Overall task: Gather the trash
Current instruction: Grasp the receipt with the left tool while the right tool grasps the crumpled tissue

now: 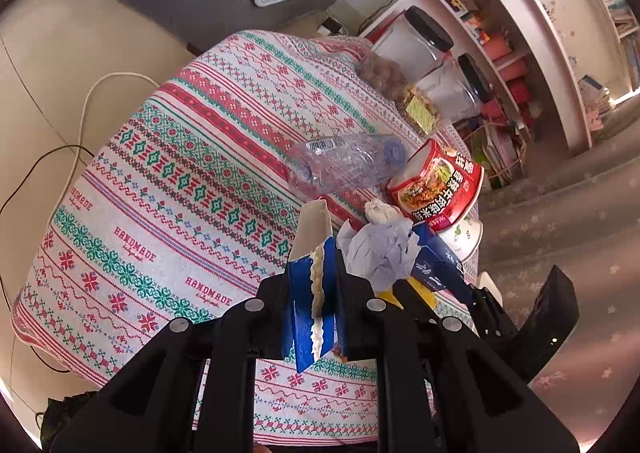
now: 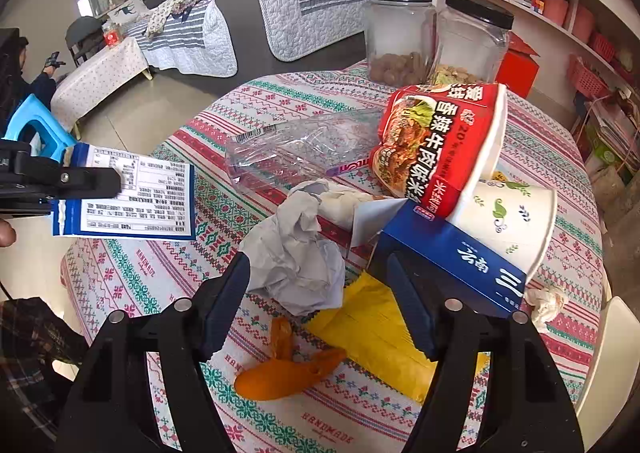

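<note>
Torn blue-and-white carton (image 1: 310,293), flattened, ragged-edged

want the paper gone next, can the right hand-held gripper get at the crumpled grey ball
Probably yes: the right hand-held gripper is open, the crumpled grey paper ball sits uncovered just ahead, and only the blue box crowds its right side.

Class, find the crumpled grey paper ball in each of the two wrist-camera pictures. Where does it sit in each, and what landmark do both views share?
Left wrist view: crumpled grey paper ball right of centre, just beyond the gripper fingers, below the red noodle cup.
Right wrist view: the ball sits centre, between the open fingers, left of the blue box.
Shared landmark: the red noodle cup.
</note>
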The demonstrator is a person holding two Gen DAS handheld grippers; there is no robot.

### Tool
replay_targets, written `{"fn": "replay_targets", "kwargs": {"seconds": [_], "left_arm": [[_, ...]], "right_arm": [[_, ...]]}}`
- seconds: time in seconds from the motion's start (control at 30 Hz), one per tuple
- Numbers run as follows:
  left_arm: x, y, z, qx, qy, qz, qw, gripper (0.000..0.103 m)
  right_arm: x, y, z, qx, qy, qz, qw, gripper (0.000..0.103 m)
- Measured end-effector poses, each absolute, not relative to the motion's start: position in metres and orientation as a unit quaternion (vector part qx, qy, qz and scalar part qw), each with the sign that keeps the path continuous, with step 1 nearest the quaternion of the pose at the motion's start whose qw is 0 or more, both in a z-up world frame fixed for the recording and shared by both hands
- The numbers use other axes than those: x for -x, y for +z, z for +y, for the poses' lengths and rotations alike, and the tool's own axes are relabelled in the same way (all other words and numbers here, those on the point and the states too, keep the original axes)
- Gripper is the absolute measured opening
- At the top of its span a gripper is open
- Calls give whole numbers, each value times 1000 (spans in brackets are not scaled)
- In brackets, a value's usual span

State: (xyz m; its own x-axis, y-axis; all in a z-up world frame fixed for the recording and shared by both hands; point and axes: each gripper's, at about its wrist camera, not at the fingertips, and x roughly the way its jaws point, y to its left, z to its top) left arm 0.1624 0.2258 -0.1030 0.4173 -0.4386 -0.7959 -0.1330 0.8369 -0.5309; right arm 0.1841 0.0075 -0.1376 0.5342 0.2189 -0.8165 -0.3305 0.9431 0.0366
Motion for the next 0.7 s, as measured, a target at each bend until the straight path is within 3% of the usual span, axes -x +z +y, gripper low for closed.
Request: {"fn": "replay_targets", "kwargs": {"seconds": [0.1, 0.2, 0.23, 0.27, 0.7], "left_arm": [[-167, -102, 226, 269, -97, 528, 800, 16], [-166, -99, 224, 262, -100, 523, 805, 16], [-165, -98, 223, 259, -100, 521, 807, 16], [-165, -97, 223, 257, -101, 520, 808, 16], [-163, -91, 212, 239, -90, 512, 820, 16]], "right_arm": [[-192, -144, 16, 71, 160, 461, 870, 56], [-198, -148, 21, 81, 164, 467, 865, 32], [-200, -149, 21, 84, 161, 470, 864, 18], [-201, -151, 20, 85, 156, 473, 863, 13], [-185, -126, -3, 55, 137, 446, 883, 11]]}}
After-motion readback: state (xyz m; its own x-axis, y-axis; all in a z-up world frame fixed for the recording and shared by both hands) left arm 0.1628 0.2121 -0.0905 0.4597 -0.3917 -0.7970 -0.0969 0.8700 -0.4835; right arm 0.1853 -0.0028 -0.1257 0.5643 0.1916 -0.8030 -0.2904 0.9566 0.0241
